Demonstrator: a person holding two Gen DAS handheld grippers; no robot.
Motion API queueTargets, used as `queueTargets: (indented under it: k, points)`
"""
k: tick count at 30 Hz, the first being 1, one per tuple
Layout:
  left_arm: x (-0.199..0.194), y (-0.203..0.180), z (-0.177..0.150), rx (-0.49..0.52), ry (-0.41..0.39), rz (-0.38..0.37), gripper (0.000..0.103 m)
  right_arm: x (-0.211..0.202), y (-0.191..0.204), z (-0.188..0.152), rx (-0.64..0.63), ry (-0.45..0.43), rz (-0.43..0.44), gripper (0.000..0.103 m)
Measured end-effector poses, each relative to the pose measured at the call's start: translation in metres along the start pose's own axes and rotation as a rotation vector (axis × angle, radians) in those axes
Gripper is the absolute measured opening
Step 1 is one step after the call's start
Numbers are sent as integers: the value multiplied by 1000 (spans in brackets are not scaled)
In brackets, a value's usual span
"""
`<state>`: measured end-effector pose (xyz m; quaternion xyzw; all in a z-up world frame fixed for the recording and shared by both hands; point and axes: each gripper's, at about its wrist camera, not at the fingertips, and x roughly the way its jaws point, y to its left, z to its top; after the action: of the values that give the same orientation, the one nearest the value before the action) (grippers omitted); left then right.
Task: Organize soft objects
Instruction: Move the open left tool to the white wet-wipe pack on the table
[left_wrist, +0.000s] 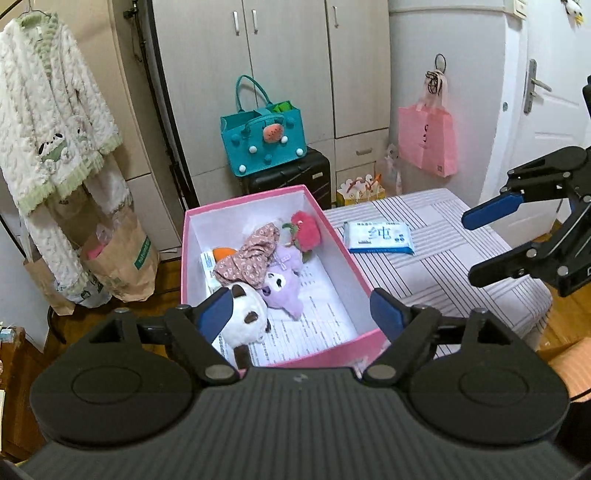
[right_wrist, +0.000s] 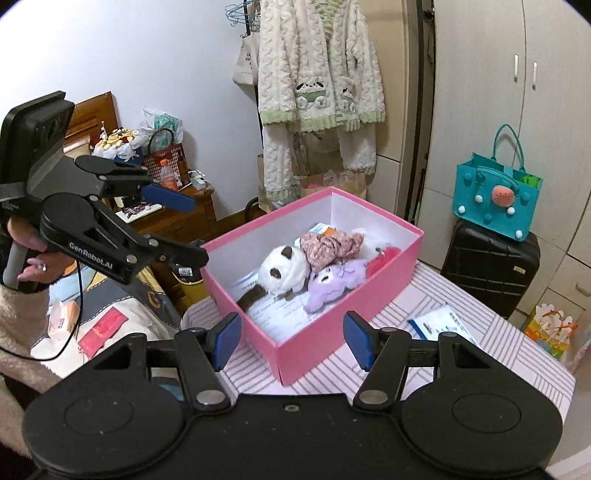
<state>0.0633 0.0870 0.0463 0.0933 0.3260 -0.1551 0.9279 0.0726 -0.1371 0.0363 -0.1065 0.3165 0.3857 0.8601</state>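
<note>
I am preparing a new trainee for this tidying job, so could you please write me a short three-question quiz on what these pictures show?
1. True or false: the white and brown panda plush toy lies inside the pink cardboard box.
2. Which item lies outside the box, on the striped tabletop?
A. purple plush toy
B. floral fabric scrunchie
C. white and blue tissue pack
3. Fill in: neither the left gripper nor the right gripper has anything between its ____.

Key
1. True
2. C
3. fingers
</note>
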Motion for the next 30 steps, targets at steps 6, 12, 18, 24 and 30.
queueTargets:
  k: [6,12,18,24,30]
  points:
    - [0,-16,-8,23,70,-44,81,-15,-3,-24,18,12,-5,66]
    - [5,-37,-14,39,121,-79,81,-24,-10,-47,36,23,-11,67]
    - [21,-59,-12,65,165,-117,81,-24,-22,-66,54,37,-17,68]
    - [41,-79,-4,83,195,-156,81,-22,-39,-80,61,46,-20,69]
    - [65,-96,5,79,200,-196,81,-15,-63,-92,40,-2,-45,70]
